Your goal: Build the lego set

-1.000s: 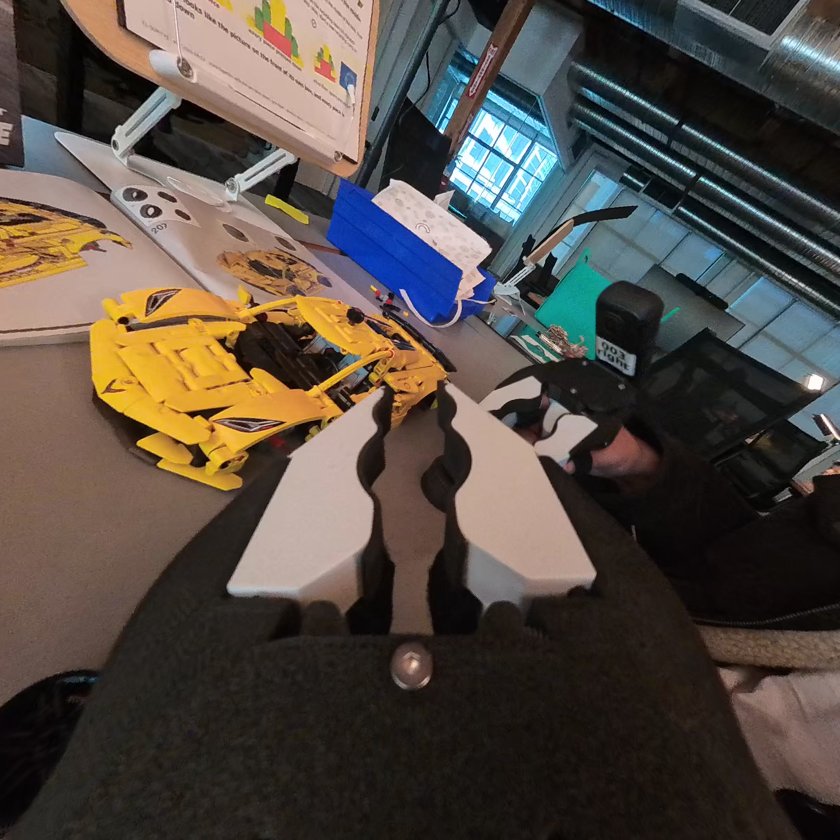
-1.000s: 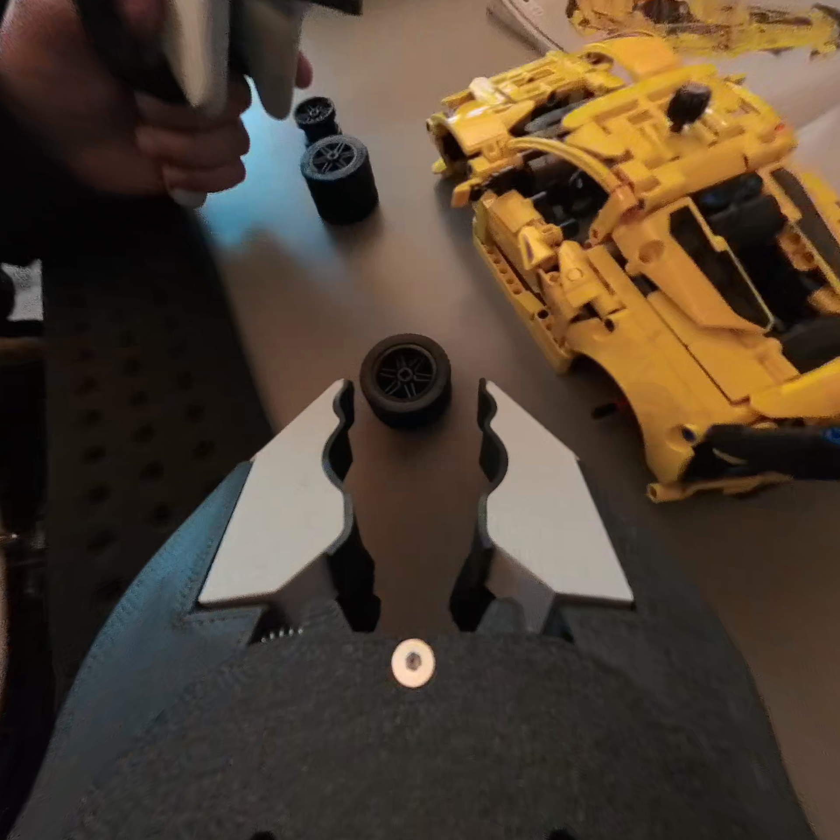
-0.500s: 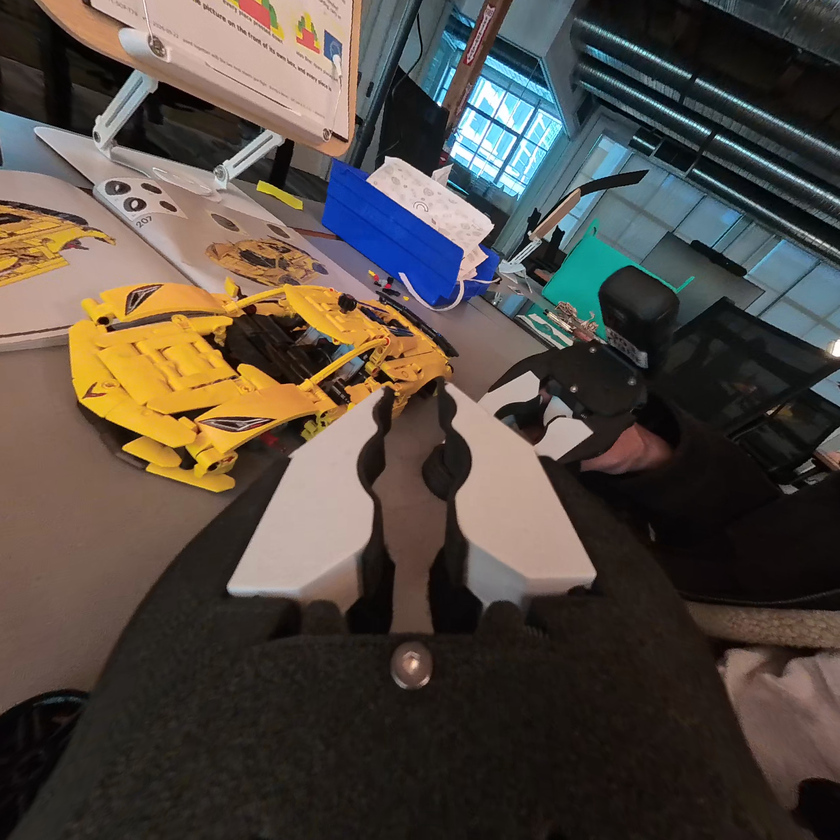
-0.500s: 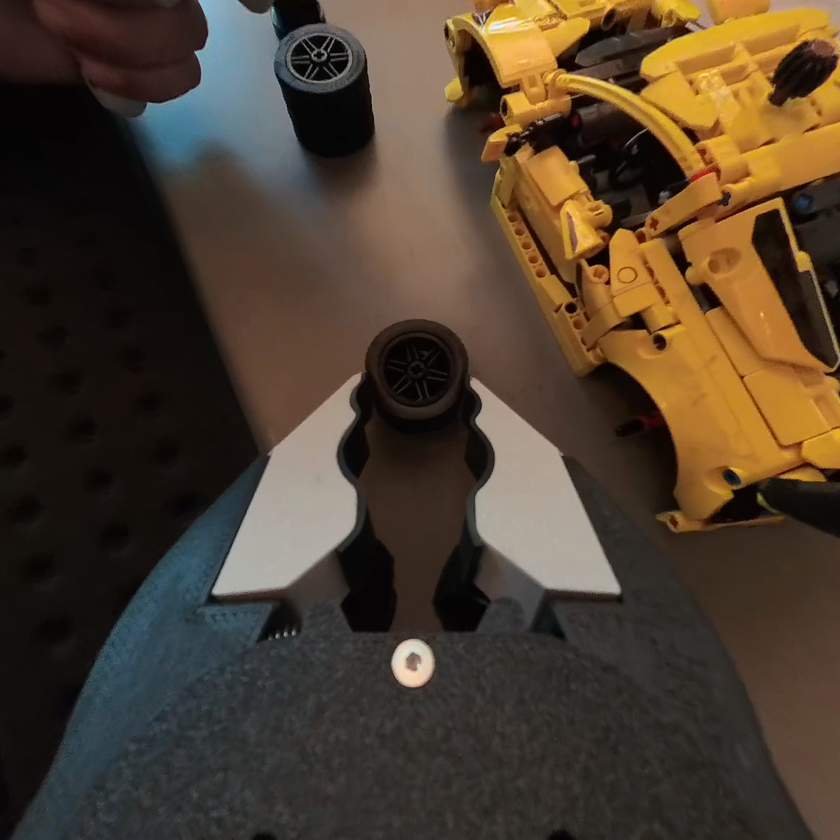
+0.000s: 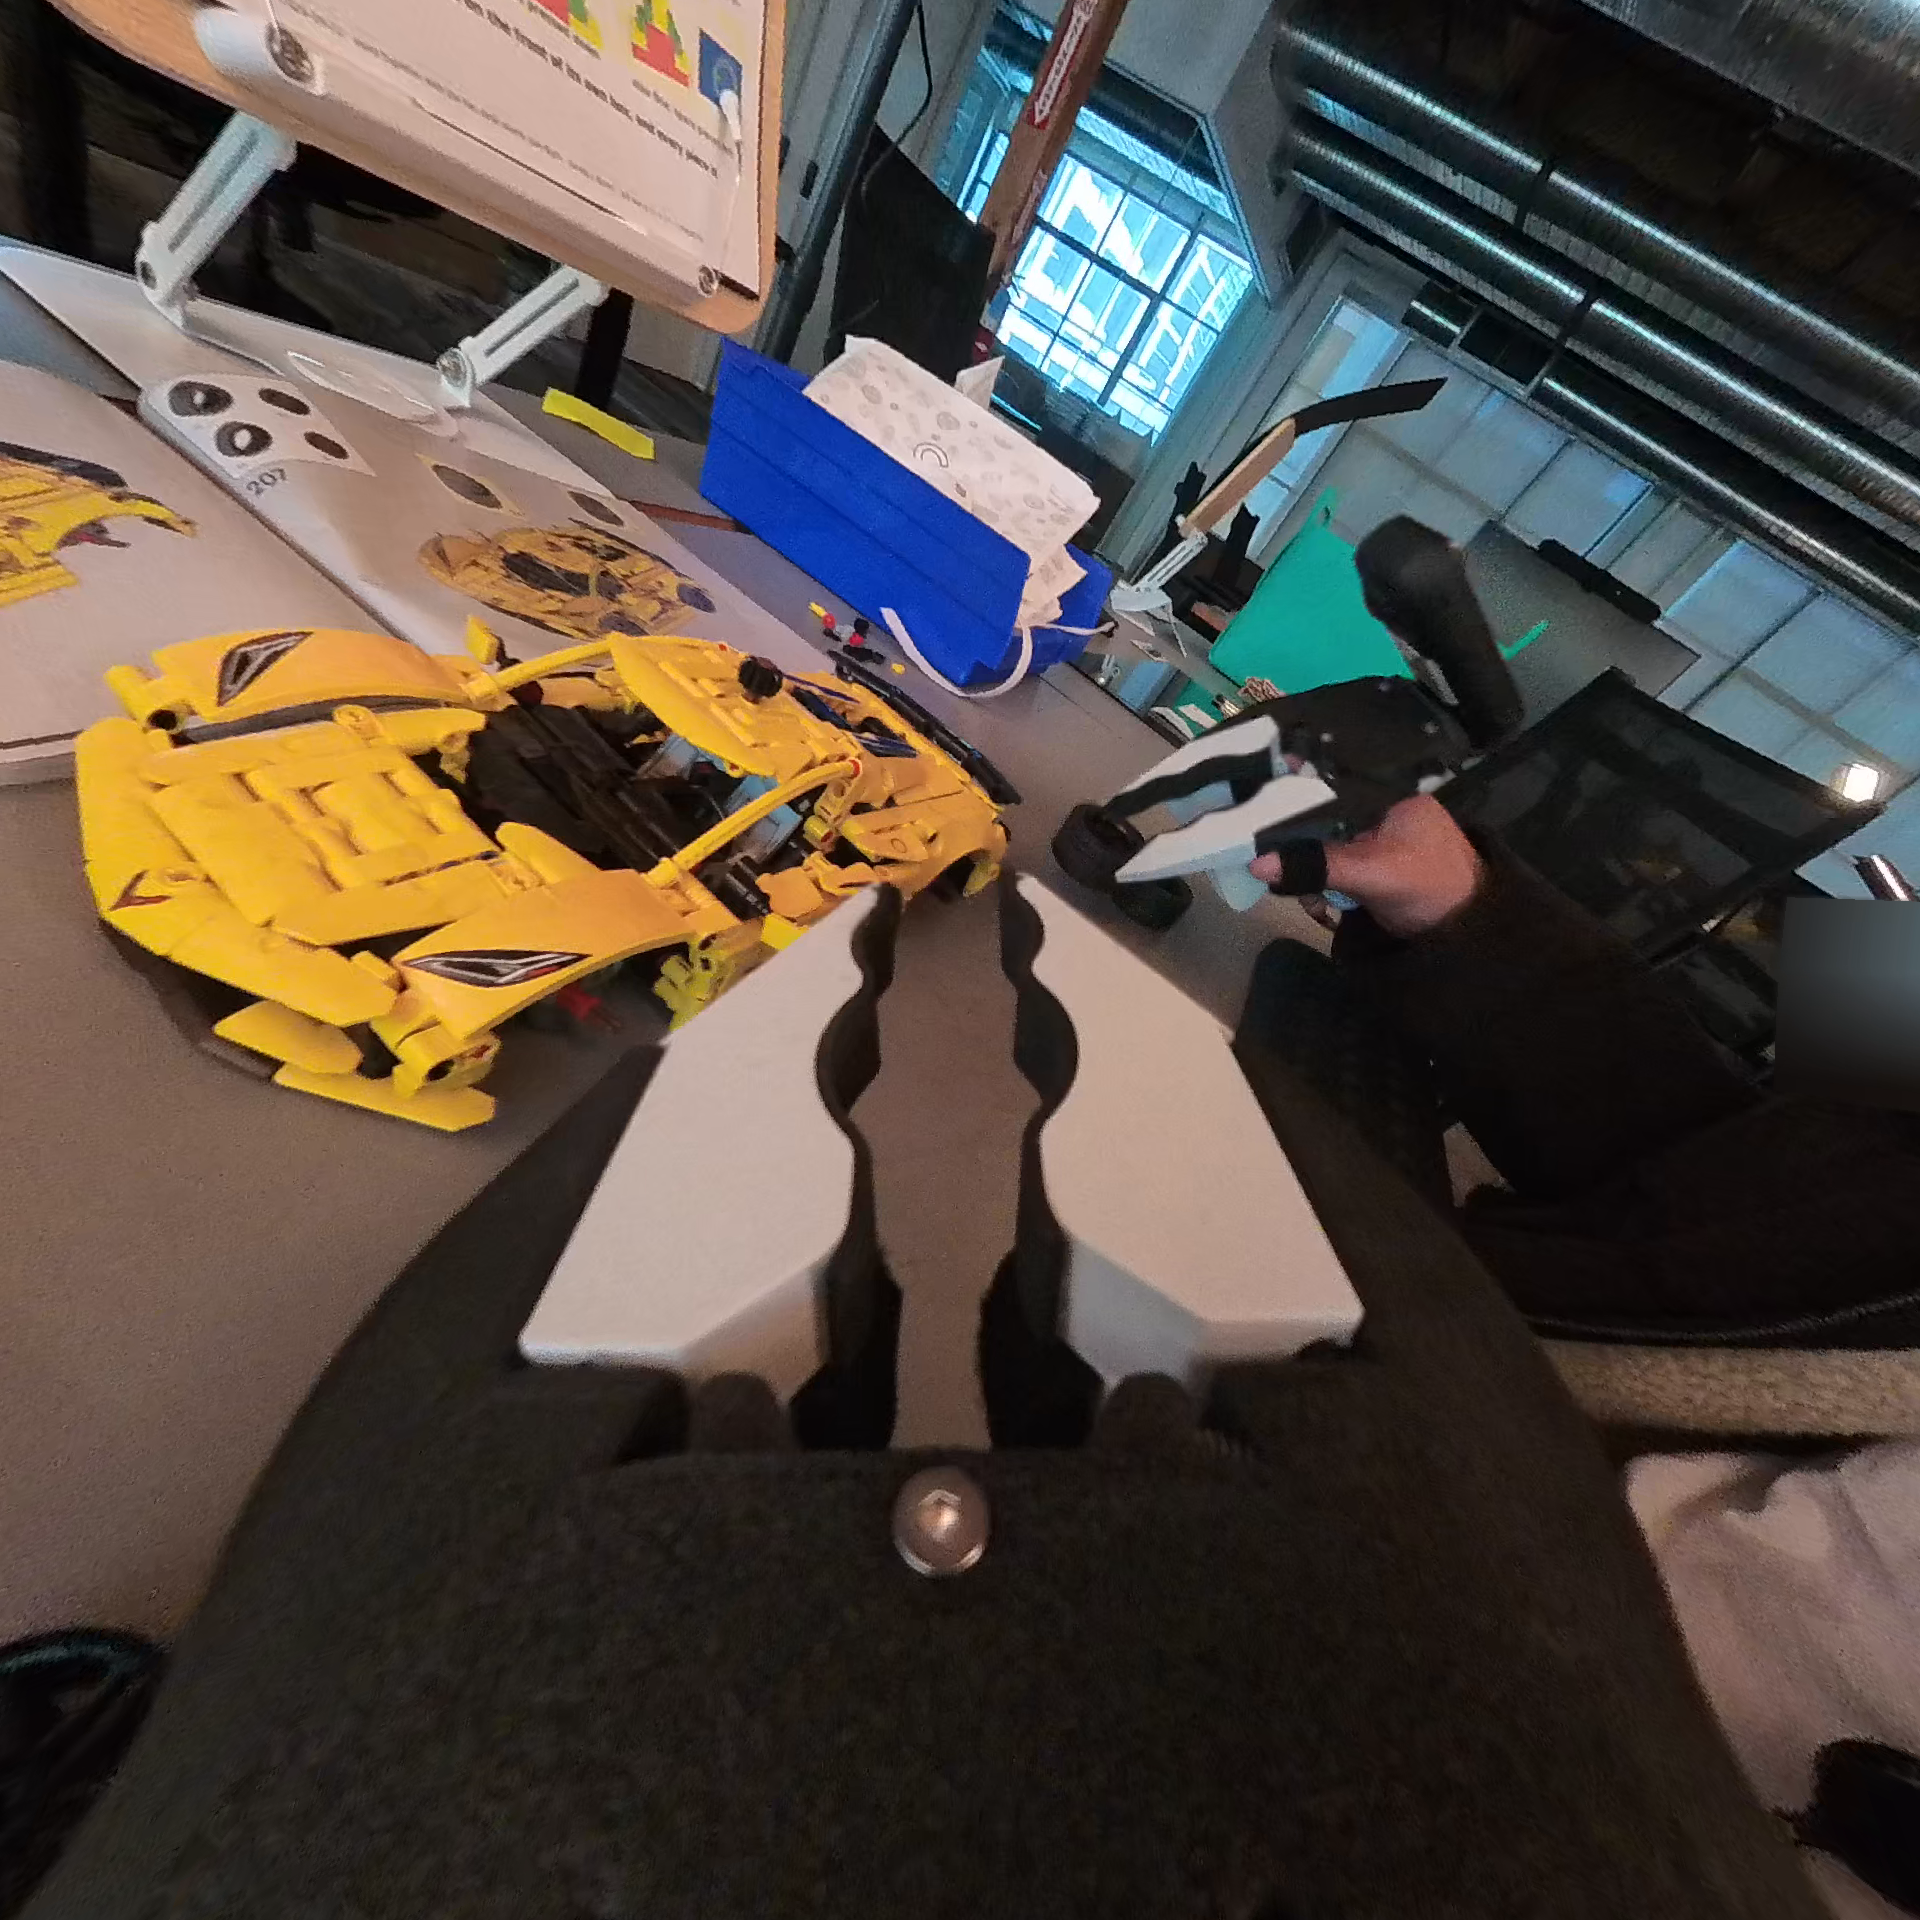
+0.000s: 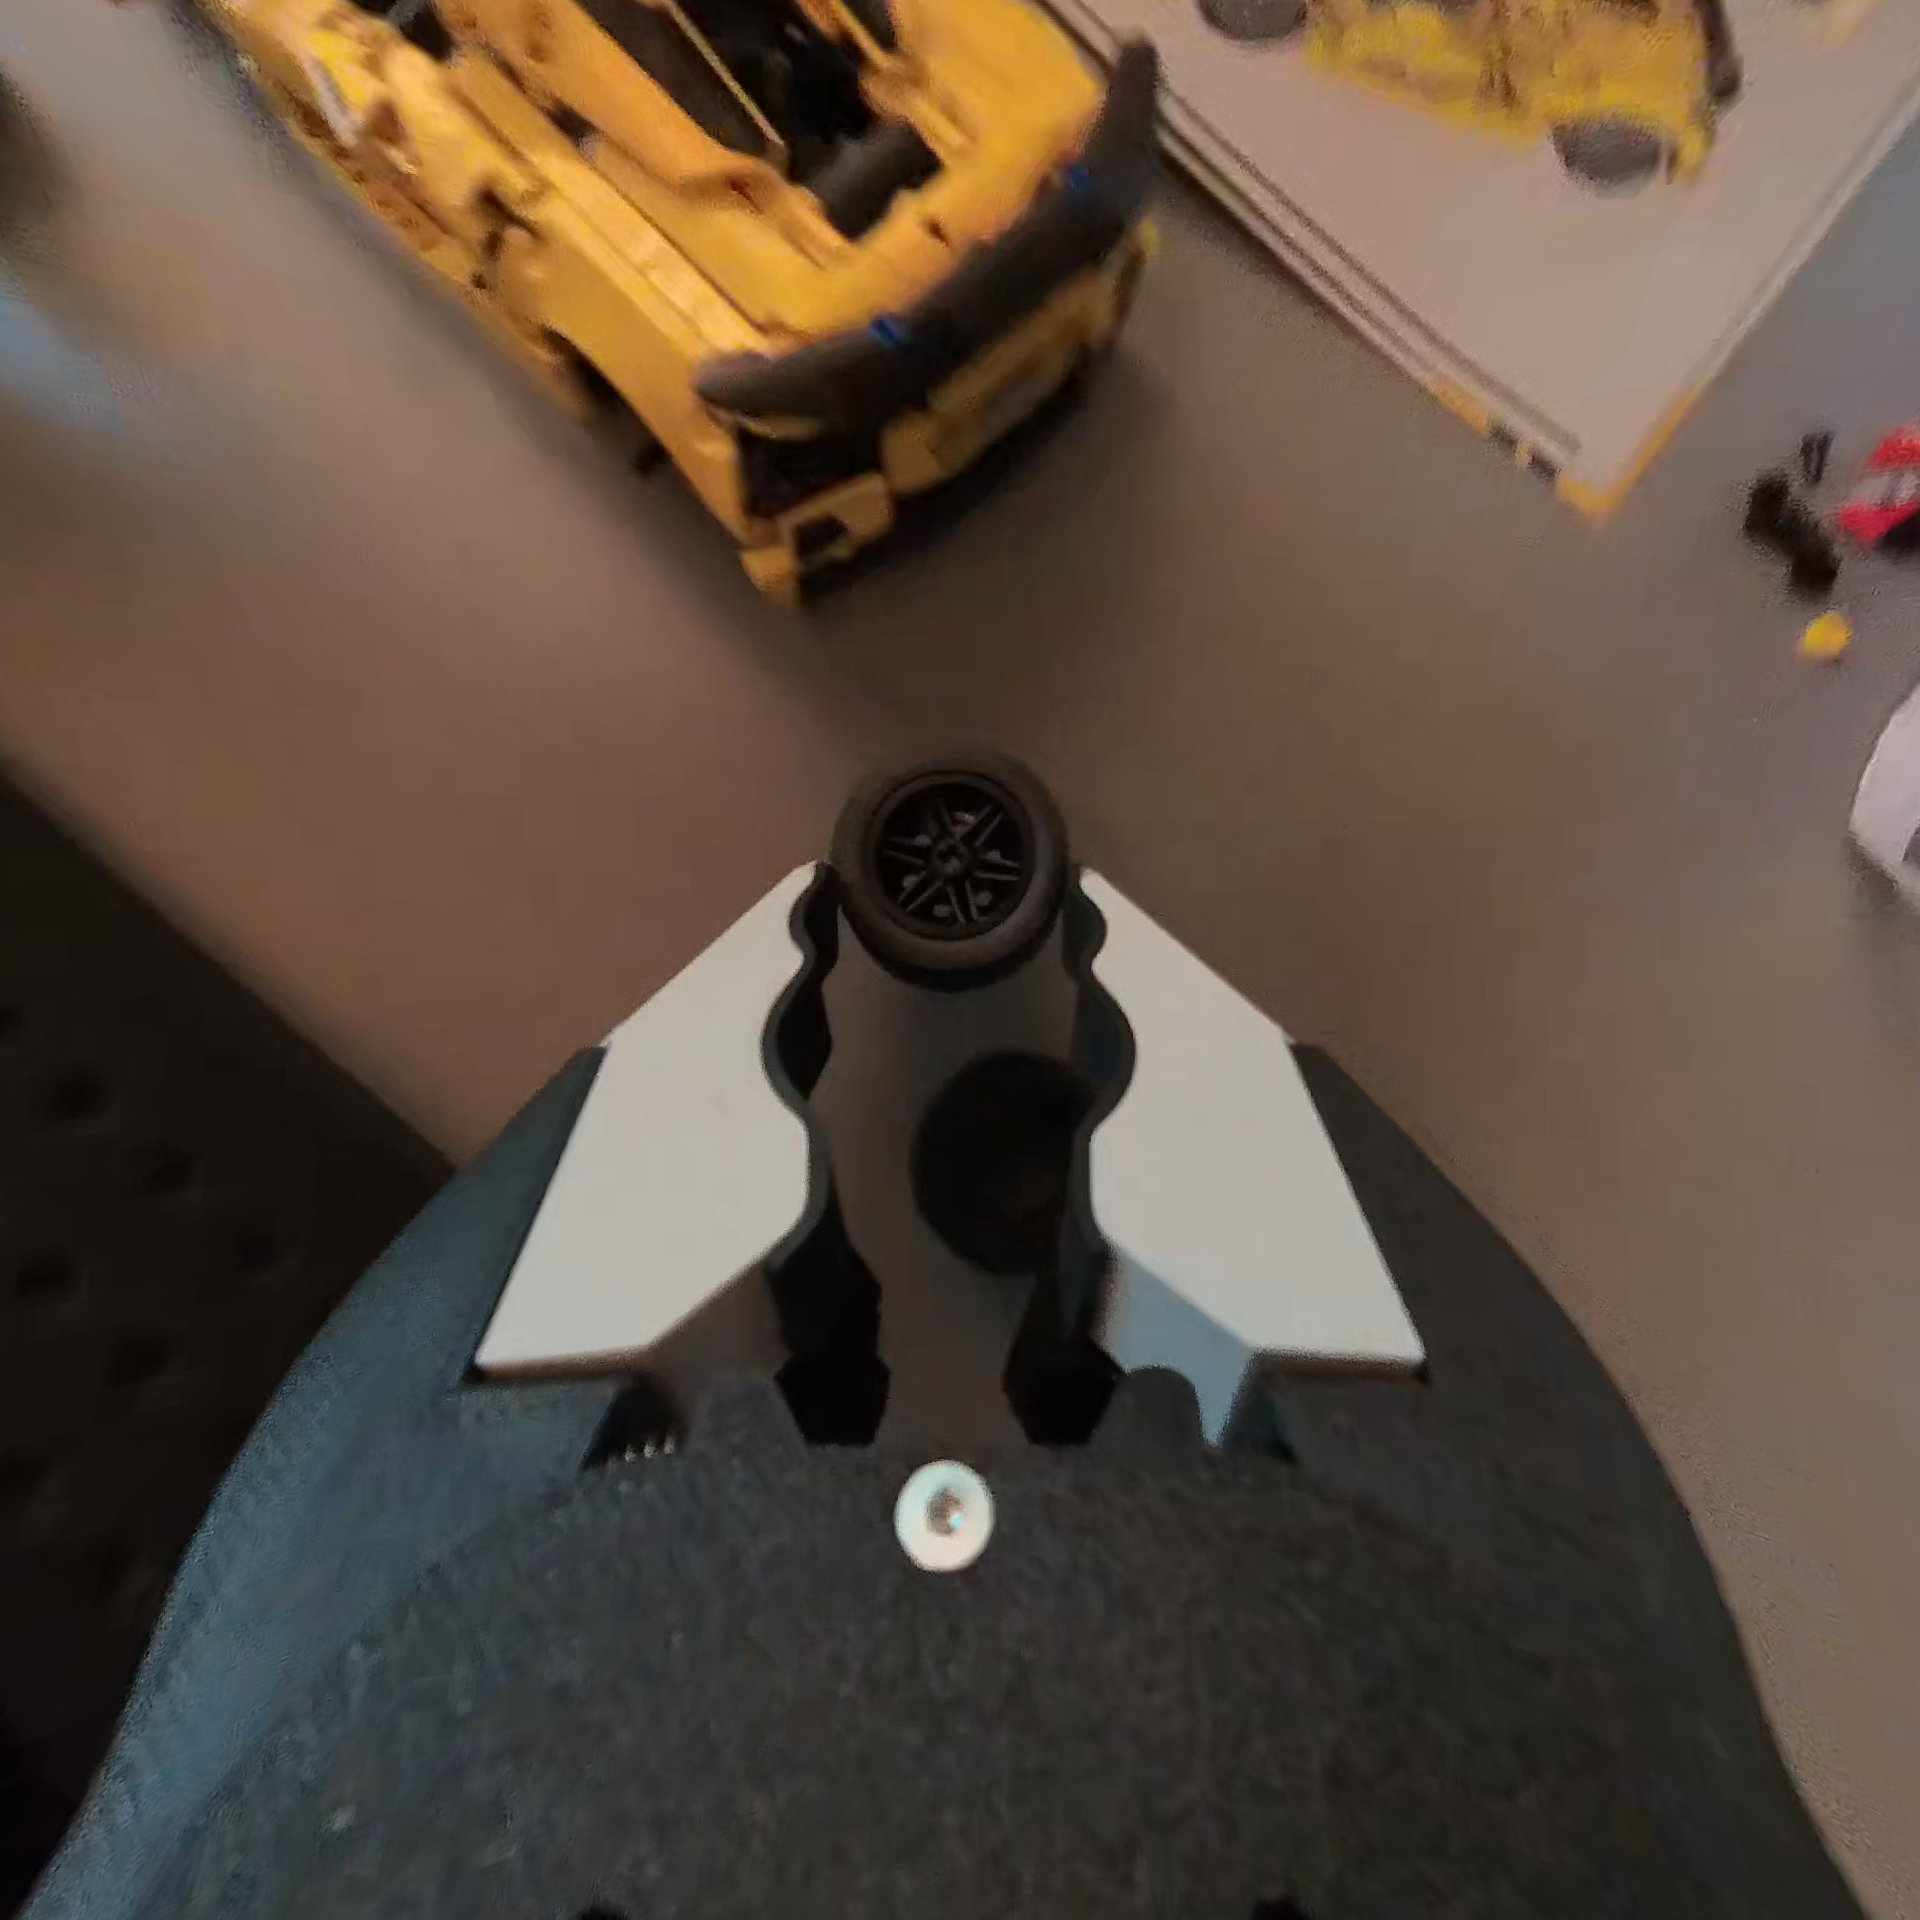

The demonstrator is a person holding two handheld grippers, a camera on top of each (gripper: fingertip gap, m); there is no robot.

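A yellow lego car (image 5: 499, 831) without wheels sits on the grey table; its rear end shows blurred in the right wrist view (image 6: 779, 260). My right gripper (image 6: 951, 883) is shut on a small black wheel (image 6: 951, 868) at its fingertips and holds it above the table, short of the car's rear corner. It also shows in the left wrist view (image 5: 1132, 847), with the wheel (image 5: 1086, 847) in its tips. A second black wheel (image 6: 997, 1164) lies on the table under it. My left gripper (image 5: 948, 891) is empty, with a narrow gap between its jaws, near the car's side.
An open instruction booklet (image 5: 312, 520) lies behind the car. A blue bin (image 5: 862, 520) with a white bag stands beyond it. Small loose pieces (image 6: 1870, 499) lie near the booklet's corner. A board on a white stand (image 5: 520, 104) is at the back left. A black mat (image 6: 156, 1143) borders the table. The gap from one gripper's tips to the other's is roughly 25 cm.
My right gripper closed on the black wheel, lifted it off the table and swung toward the car's rear end. My left gripper kept its narrow gap and barely moved.
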